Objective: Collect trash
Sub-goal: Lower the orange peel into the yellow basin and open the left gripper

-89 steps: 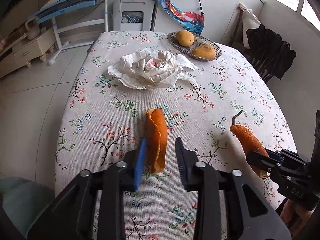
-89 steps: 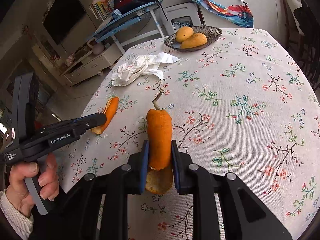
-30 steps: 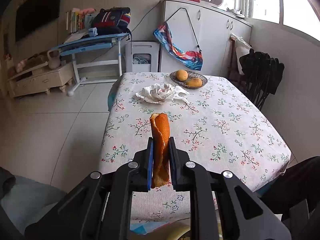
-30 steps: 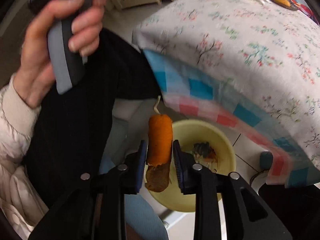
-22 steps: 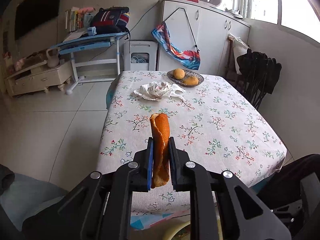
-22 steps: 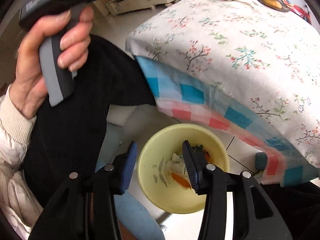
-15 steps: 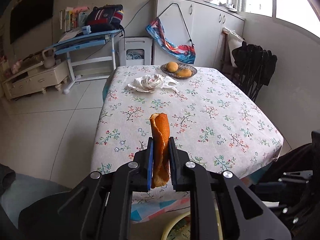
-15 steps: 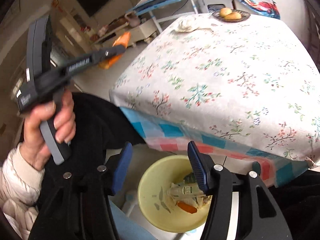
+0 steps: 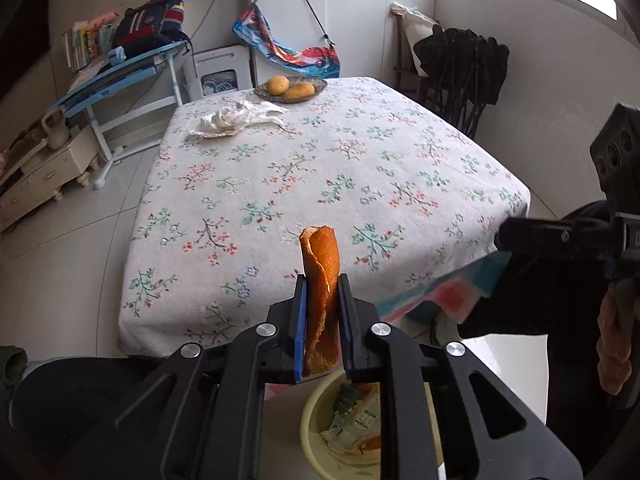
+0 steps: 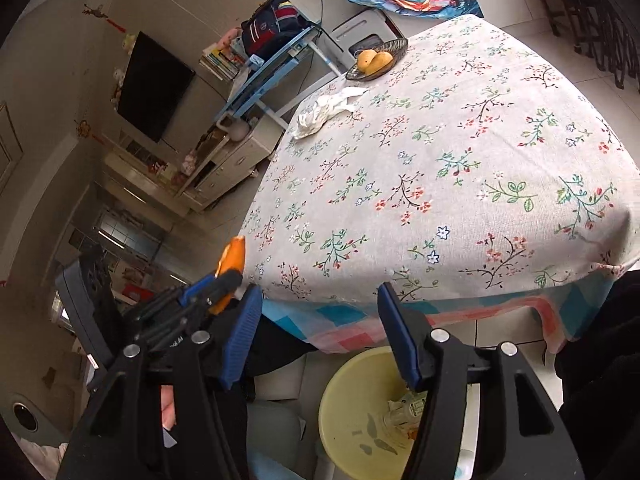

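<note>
My left gripper (image 9: 322,282) is shut on a curled orange peel (image 9: 320,252) that stands upright between its blue pads. It hangs in front of the table's near edge, just above a yellow bin (image 9: 314,420) on the floor that holds wrappers and an orange peel. The right wrist view shows the same left gripper (image 10: 228,280) and peel (image 10: 234,258) at the left. My right gripper (image 10: 319,296) is open over the bin (image 10: 352,400) with nothing between its fingers. A crumpled white tissue (image 9: 234,120) lies on the far part of the table.
The table (image 9: 360,160) wears a floral cloth with a checked hem hanging over the bin. A woven basket (image 9: 292,88) with two mangoes sits at the far edge. Dark chairs (image 9: 464,68) stand at the right, a blue desk (image 9: 120,76) at the left. The person's dark clothing flanks the bin.
The right gripper let its peel fall into the bin, opened wide, then rose and rolled. The left gripper, still holding its peel, moved back off the table to above the bin.
</note>
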A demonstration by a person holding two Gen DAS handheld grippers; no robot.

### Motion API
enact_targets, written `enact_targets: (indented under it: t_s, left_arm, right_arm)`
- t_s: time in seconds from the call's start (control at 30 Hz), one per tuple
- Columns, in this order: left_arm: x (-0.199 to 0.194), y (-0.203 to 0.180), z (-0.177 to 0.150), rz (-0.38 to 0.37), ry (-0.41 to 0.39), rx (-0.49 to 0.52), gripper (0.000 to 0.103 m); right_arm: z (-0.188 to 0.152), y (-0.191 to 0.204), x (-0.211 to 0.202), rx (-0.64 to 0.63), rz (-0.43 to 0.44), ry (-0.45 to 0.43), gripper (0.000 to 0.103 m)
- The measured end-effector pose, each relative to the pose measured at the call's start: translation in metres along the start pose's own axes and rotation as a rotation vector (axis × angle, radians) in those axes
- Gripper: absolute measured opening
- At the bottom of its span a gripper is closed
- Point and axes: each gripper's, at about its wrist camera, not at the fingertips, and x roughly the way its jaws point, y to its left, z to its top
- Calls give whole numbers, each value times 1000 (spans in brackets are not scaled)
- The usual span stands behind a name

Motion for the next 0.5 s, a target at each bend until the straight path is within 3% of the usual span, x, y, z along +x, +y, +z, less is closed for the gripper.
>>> enact_targets:
  t_s: [0.2, 0.37, 0.43, 0.5]
  left_arm:
    - [10, -35, -24, -93, 148, 122, 14]
    - [27, -62, -55, -198, 364, 240, 15]
    - [37, -72, -69, -203, 456, 302, 20]
    - [43, -74, -75, -190, 493, 314, 24]
  right_arm:
    - [-5, -5, -11, 16, 9, -19, 59]
    - [-7, -8, -17, 24, 13, -31, 60]
    - [-5, -9, -18, 31, 12, -37, 61]
    - [-5, -11, -18, 43, 18, -40, 61]
